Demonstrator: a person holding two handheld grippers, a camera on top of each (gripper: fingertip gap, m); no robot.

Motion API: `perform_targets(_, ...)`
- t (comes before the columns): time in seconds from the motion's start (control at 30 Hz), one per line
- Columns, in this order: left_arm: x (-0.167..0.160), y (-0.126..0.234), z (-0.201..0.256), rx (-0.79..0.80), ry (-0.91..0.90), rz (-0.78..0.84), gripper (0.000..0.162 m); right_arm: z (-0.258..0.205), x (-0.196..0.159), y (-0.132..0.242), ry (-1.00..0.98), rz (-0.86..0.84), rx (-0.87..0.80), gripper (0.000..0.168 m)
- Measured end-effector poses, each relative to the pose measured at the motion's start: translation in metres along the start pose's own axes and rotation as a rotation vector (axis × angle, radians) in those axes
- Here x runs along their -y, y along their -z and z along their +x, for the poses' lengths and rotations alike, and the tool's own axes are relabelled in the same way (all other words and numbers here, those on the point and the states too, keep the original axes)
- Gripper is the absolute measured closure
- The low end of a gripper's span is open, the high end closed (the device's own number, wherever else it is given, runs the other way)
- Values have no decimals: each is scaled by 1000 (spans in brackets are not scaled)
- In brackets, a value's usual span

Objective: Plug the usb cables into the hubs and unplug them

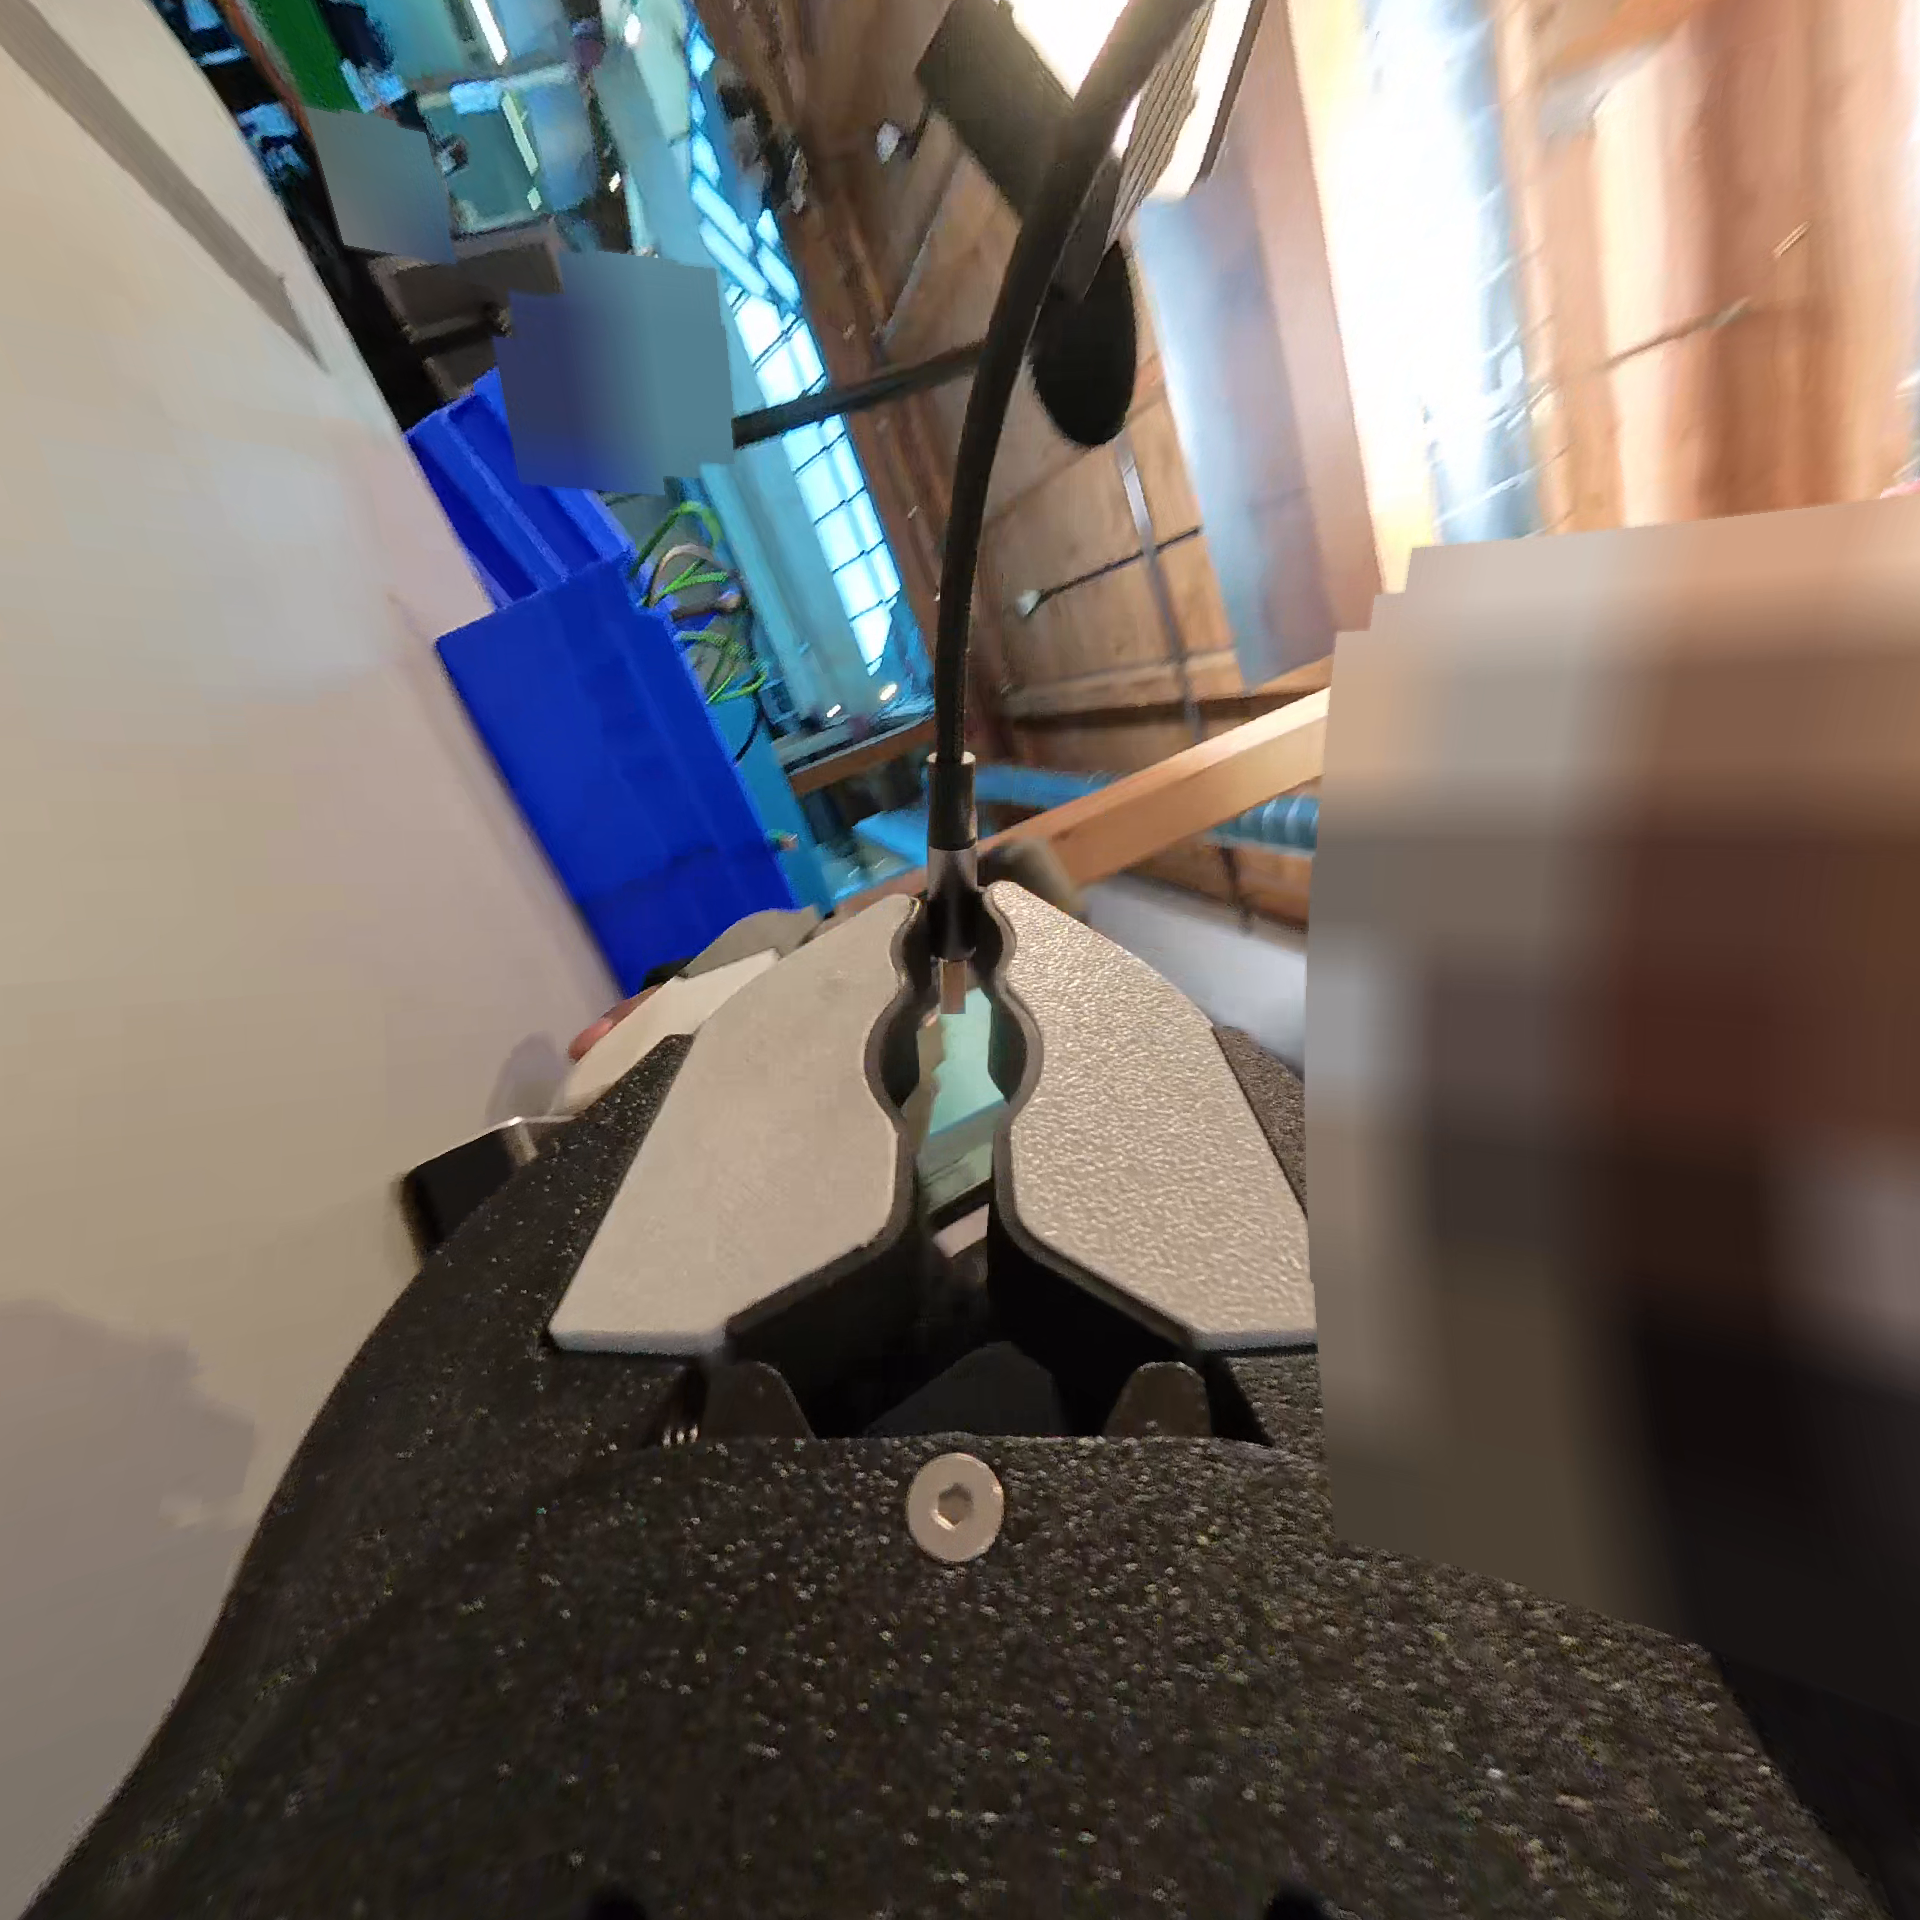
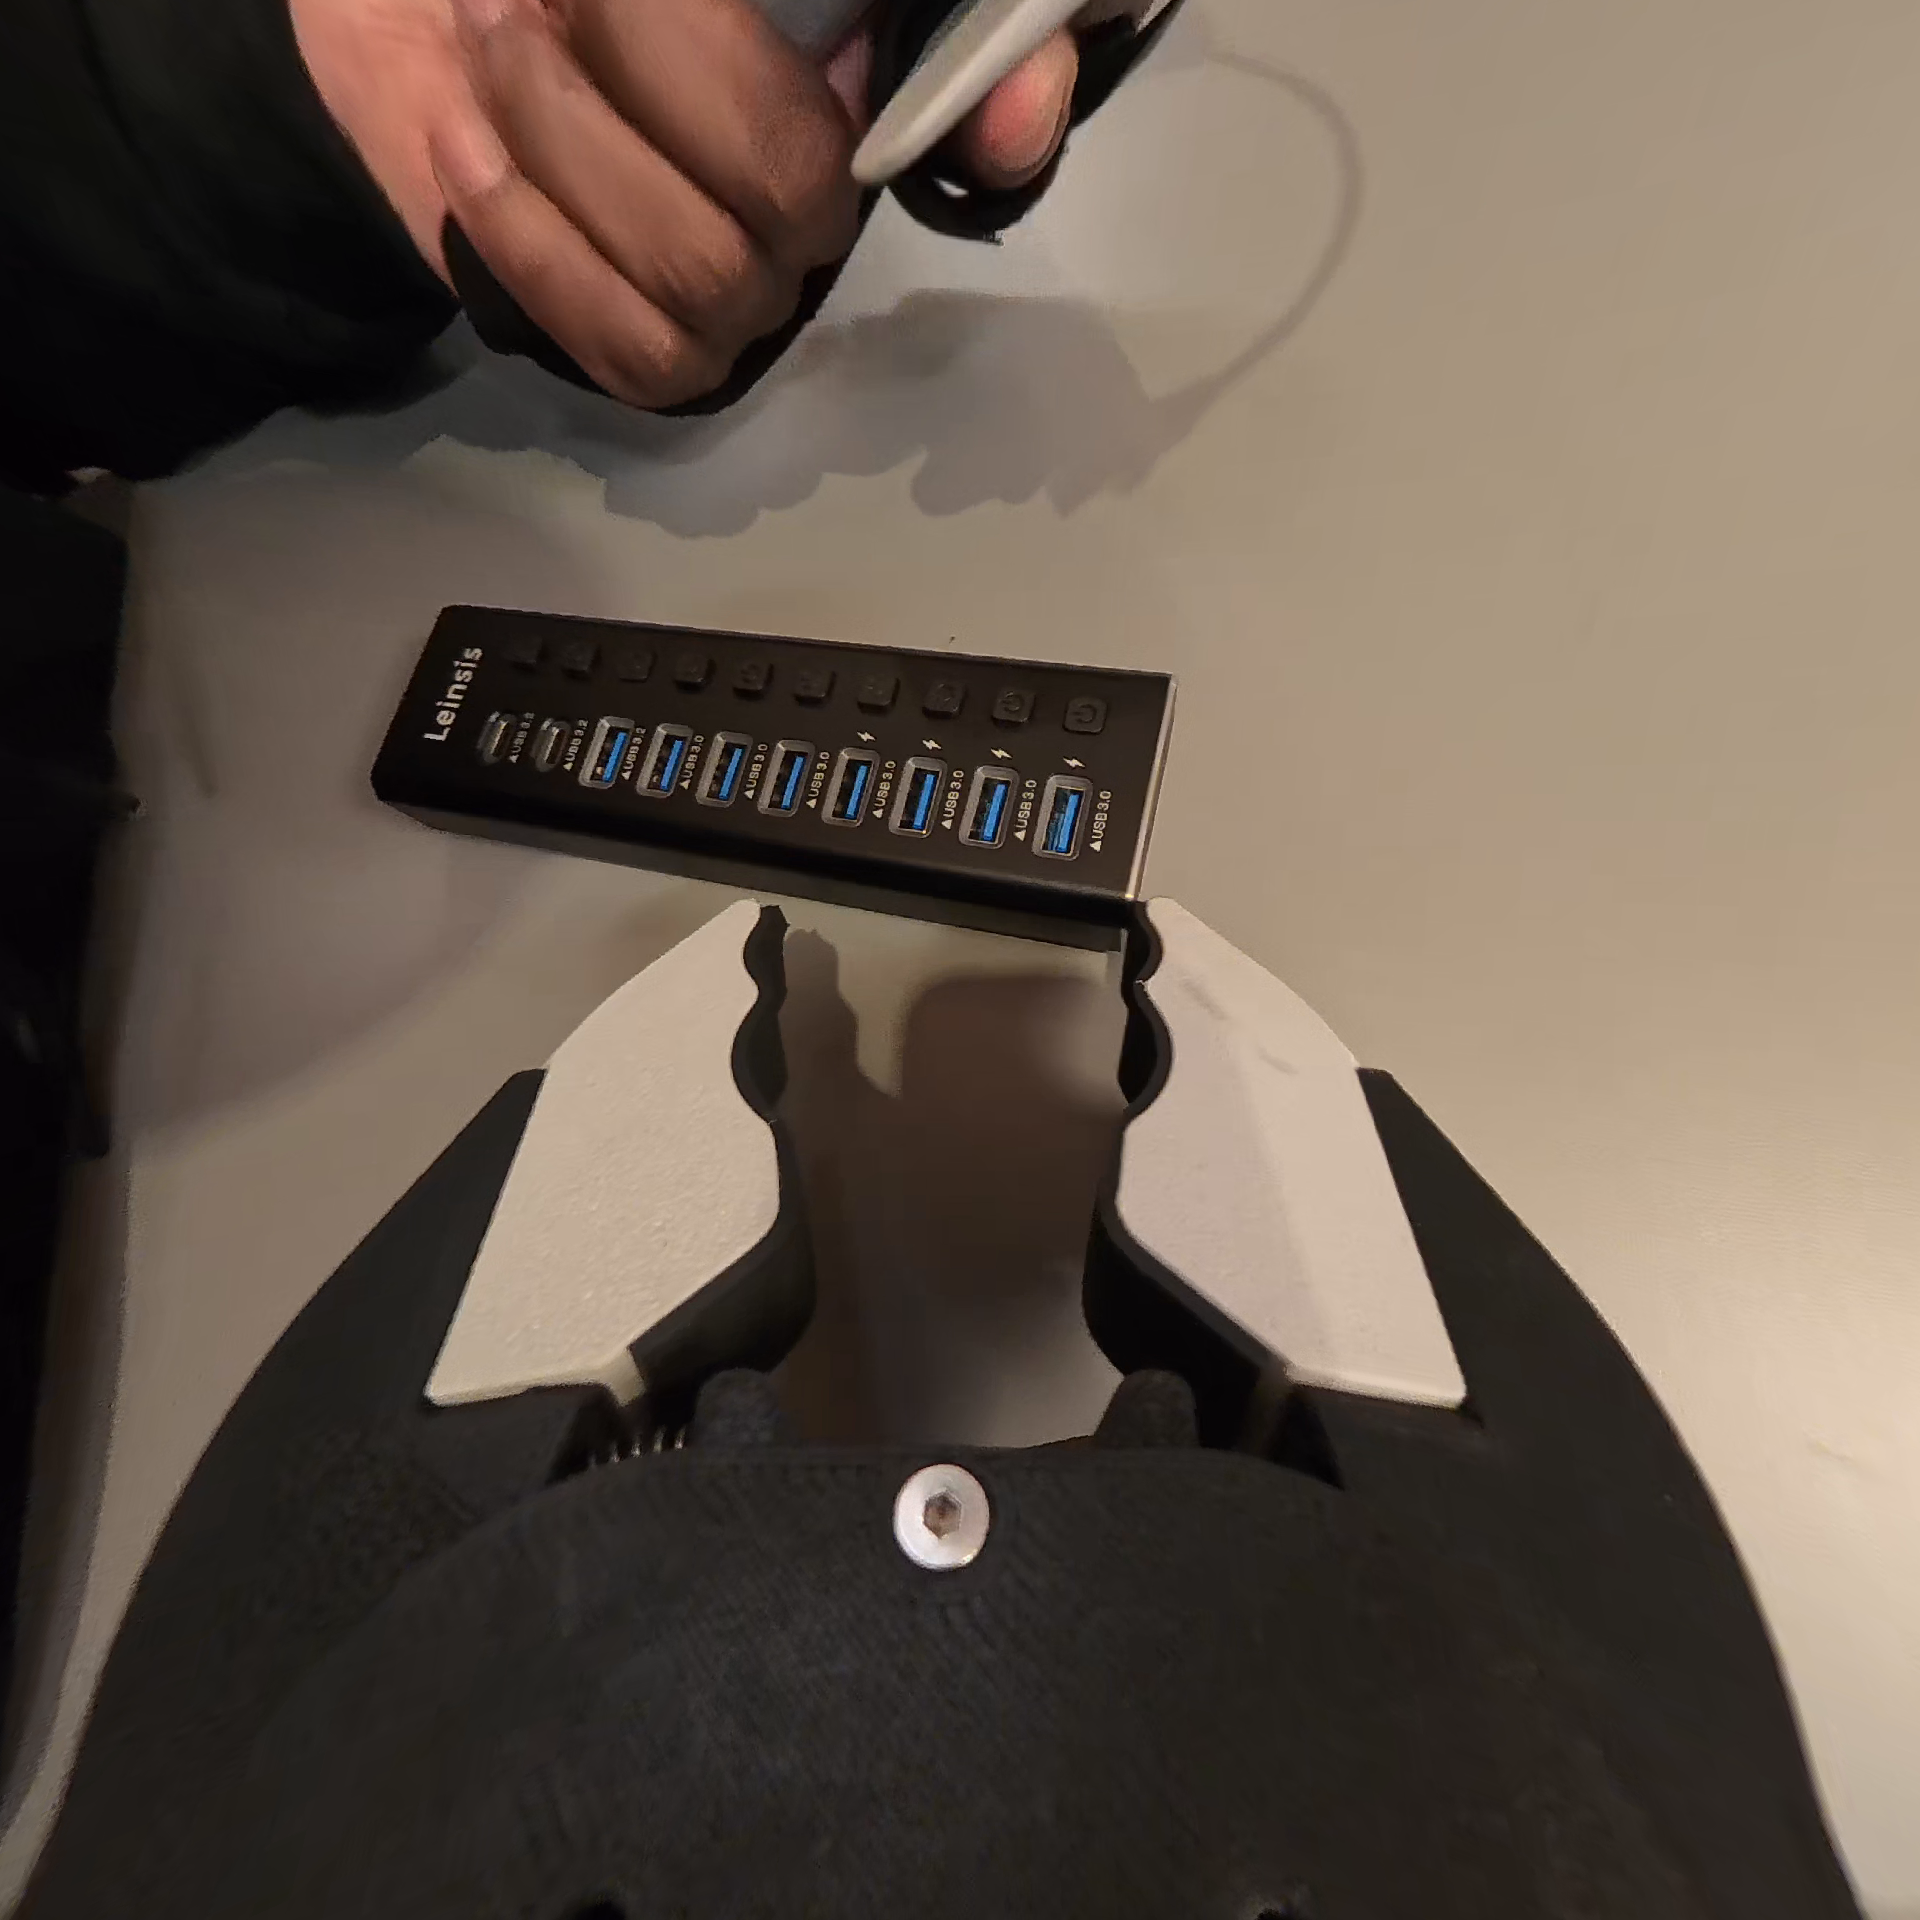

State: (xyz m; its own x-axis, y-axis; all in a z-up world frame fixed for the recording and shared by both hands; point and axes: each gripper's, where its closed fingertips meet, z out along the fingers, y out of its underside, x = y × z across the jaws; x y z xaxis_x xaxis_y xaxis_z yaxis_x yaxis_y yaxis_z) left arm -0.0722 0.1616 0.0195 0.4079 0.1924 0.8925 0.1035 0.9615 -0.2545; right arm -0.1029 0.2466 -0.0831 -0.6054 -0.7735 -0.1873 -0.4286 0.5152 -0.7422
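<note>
In the left wrist view my left gripper (image 1: 951,930) is shut on the plug end of a black USB cable (image 1: 961,582). The cable arcs up and away to a grey device at the top, and the view is tilted well off the white table (image 1: 208,727). In the right wrist view a long black USB hub (image 2: 790,769) with a row of blue ports lies flat on the table (image 2: 1507,623). My right gripper (image 2: 951,914) is open and empty, fingertips at the hub's near edge. A hand (image 2: 623,208) holding the left gripper hovers beyond the hub.
Blue bins (image 1: 613,748) stand at the table's far edge in the left wrist view, with wooden beams and windows behind. A dark sleeve (image 2: 156,208) fills the upper left of the right wrist view. A faint cable shadow curves on the table at upper right. Across from one pair of fingers to the other is roughly 15 cm.
</note>
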Motion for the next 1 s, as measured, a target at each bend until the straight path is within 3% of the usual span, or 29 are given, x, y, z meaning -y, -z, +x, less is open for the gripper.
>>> perform_targets(0.03, -5, -1, -3, 38, -36, -39, 154, 1, 0, 1, -5, 5, 4, 108)
perform_targets(0.3, -33, 1, -22, 274, -368, -334, 154, 10, 2, 4, 33, 26, -64, 102)
perform_targets(0.6, -42, 33, -28, 382, -397, -322, 154, -2, 2, 0, 341, -15, -182, 76)
perform_targets(0.7, -44, 47, -21, 382, -408, -307, 154, -25, 8, -8, 515, -49, -119, 74)
perform_targets(1.0, -20, 90, -4, 408, -485, -235, 154, -102, 10, -53, 912, -374, 260, 77)
